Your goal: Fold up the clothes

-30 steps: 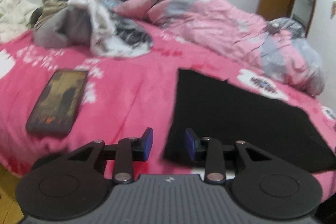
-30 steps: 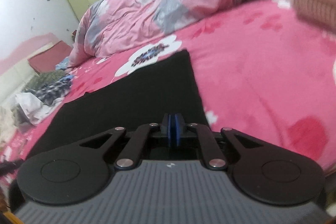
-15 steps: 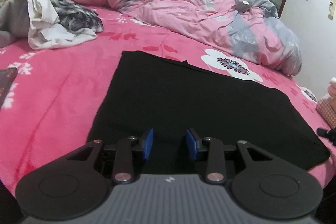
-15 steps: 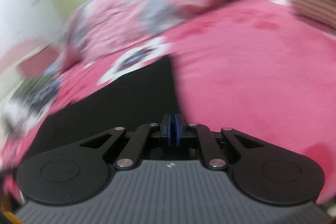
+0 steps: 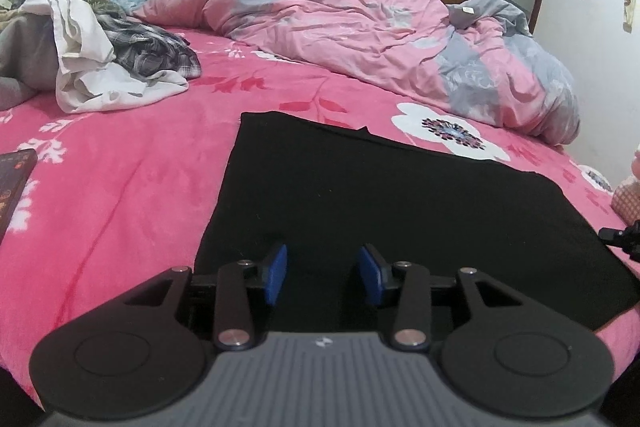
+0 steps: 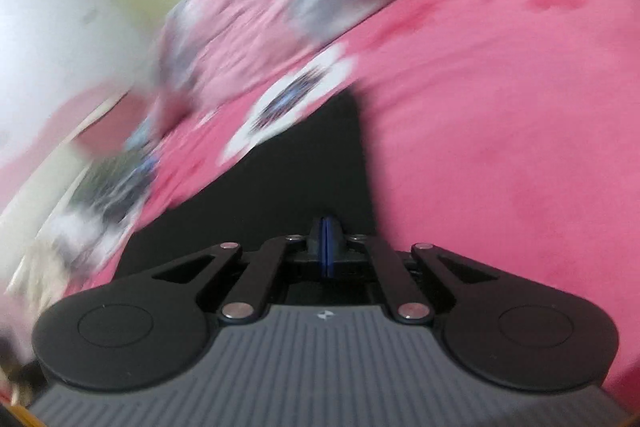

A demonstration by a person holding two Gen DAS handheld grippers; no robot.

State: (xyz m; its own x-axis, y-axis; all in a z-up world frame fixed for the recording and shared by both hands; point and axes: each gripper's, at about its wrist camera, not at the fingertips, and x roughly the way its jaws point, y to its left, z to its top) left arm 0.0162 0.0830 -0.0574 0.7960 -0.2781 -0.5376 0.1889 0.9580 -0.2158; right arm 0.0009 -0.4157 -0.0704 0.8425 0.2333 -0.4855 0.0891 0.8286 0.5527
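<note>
Your left gripper [image 5: 322, 273] hangs with pads spread over the near edge of the black garment [image 5: 400, 211], flat on the pink bedspread [image 5: 120, 195]. Your right gripper [image 6: 327, 247] is pinched together at the garment's right corner; through the blur, whether cloth sits between is unclear. Grip both edges level.

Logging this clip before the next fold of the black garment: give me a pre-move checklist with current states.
1. Black garment lies flat on the pink bedspread: ok.
2. Left claw open above the garment's near edge: ok.
3. Right claw shut; cloth between its pads: cannot tell.
4. Right wrist view sharp enough to judge: not ok, motion blur.
5. Laundry pile apart from the garment: ok.
6. Phone apart from the garment: ok.
</note>
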